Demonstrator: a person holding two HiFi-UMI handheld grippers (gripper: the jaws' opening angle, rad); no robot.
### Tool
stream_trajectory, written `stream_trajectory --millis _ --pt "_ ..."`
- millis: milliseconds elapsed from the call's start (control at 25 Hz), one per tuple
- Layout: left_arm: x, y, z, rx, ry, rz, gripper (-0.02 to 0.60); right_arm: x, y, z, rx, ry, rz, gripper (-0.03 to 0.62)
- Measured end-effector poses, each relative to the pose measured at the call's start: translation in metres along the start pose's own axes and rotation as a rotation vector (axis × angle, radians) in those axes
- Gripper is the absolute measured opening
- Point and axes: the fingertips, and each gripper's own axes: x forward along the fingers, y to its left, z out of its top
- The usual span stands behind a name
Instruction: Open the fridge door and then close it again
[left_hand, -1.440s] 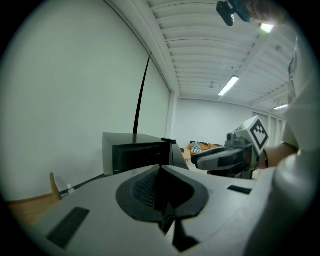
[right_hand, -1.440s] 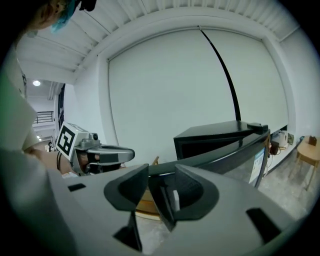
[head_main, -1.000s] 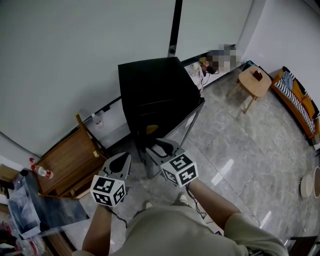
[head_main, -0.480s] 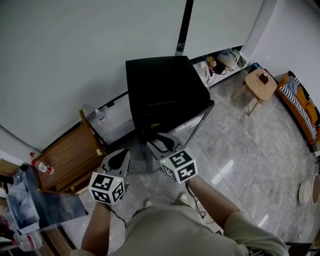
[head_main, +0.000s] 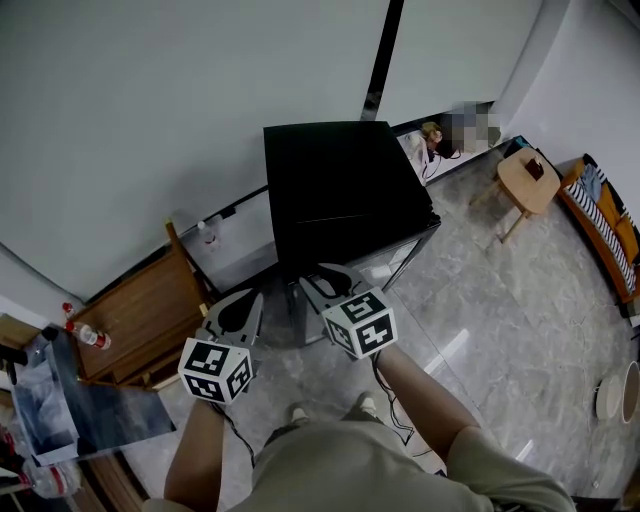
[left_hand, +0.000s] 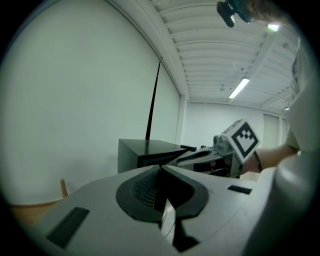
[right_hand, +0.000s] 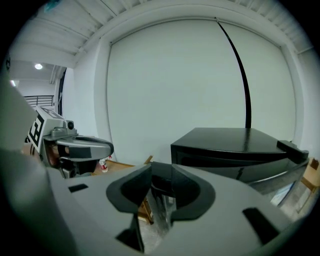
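A white wall (head_main: 150, 120) fills the far side of what we see, and a glossy grey tiled floor (head_main: 500, 320) spreads out below it. The black fridge (head_main: 340, 185) stands on that floor with its back near the wall, straight ahead of us and just beyond both claws. We cannot tell whether its door is fully shut. To its left sits a low wooden cabinet (head_main: 140, 320). Our right claw (head_main: 320, 272) points at the fridge's front without touching it. Its jaws are apart and closing, with nothing between them but the view of the fridge's lower front and the floor. Our left claw (head_main: 248, 297) hangs beside it, jaws pressed together and empty. A small red-capped bottle (head_main: 88, 338) lies at the cabinet's left edge.
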Motion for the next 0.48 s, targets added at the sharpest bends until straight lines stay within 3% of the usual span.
stream_trajectory --millis 480 --pt "0.013 0.014 0.015 -0.006 -0.033 0.012 0.009 0.023 -0.009 0.009 -0.007 0.001 -0.029 0.109"
